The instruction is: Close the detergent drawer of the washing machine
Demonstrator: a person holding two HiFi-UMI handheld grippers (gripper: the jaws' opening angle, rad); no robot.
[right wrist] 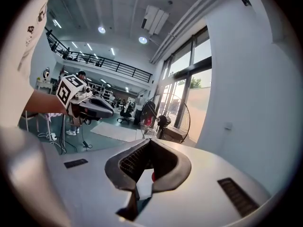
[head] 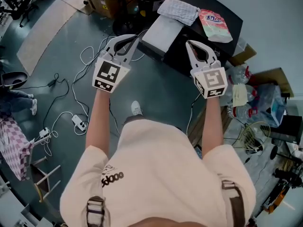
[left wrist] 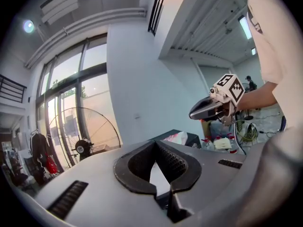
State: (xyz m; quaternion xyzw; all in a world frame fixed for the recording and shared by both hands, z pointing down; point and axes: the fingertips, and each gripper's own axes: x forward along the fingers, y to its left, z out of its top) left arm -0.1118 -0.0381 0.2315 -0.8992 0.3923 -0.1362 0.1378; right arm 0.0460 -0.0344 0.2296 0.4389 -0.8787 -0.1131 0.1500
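In the head view a black-topped machine (head: pixel 215 41) stands ahead of me, and a pale grey box-like part (head: pixel 162 33) juts from its near left side. I cannot tell whether that part is the detergent drawer. My left gripper (head: pixel 136 38) is held out level to the left of that part, jaws shut and empty. My right gripper (head: pixel 188 43) hovers over the machine's near edge, also shut on nothing. Neither touches the machine. The left gripper view shows its own tips (left wrist: pixel 155 145) meeting and the right gripper (left wrist: pixel 215 109) beside it. The right gripper view shows closed tips (right wrist: pixel 150 142) and the left gripper (right wrist: pixel 92 107).
A folded cloth (head: pixel 177 9) and a pink packet (head: pixel 214 25) lie on the machine's top. Cables and a power strip (head: pixel 78 122) trail over the floor at left. A standing fan (left wrist: pixel 83 143) is at the back. Bottles and bags (head: pixel 251 96) crowd the right side.
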